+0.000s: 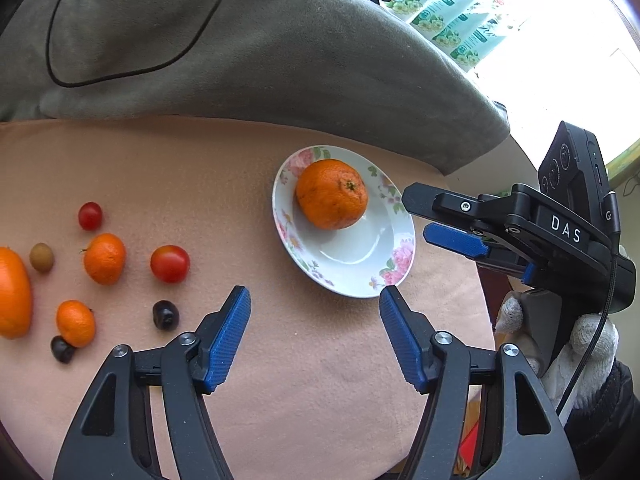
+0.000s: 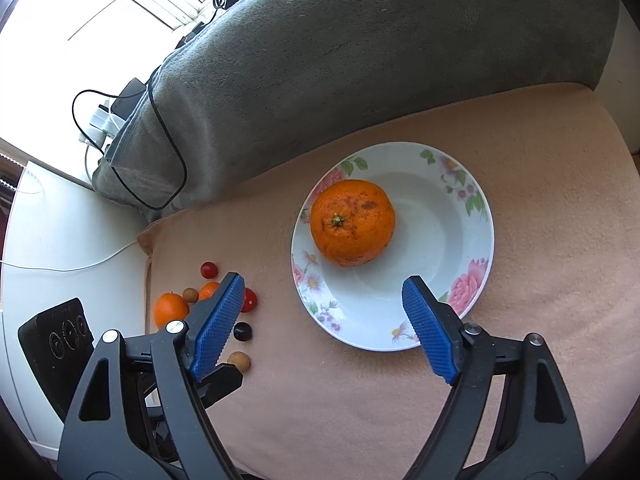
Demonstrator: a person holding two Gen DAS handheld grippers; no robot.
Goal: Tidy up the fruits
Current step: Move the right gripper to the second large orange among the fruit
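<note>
The loose fruit is what I have to deal with next, and it all lies to the left of my left claw [image 1: 315, 295]: a red cherry tomato [image 1: 170, 263] is the nearest piece, just left and a little far of the left fingertip, with a dark grape [image 1: 165, 314] beside it on the near side. Further left sit a small tangerine [image 1: 105, 258], another small tangerine [image 1: 75, 323] touching a second dark grape [image 1: 62, 349], a brownish longan [image 1: 41, 257], a smaller red tomato [image 1: 90, 216] at the far side, and a big orange [image 1: 14, 293] cut off by the left edge. These are round, smooth-skinned pieces with no real long axis, so I judge approach angle matters little; the small ones may roll on the soft cloth. One large orange [image 1: 331, 193] with a rough, speckled skin and its green stem scar showing already rests in the floral plate [image 1: 400, 252], on its far-left side. The plate stands right of the loose fruit, on the peach blanket [image 1: 300, 380] covering the table. My left claw is spread wide and empty, hovering just near of the plate rim, and is clearly the nearer one to the pile. My right claw [image 2: 323, 294] is also open and holds nothing, poised over the plate's near rim. A grey blanket [image 1: 240, 60] is heaped at the far side.
</note>
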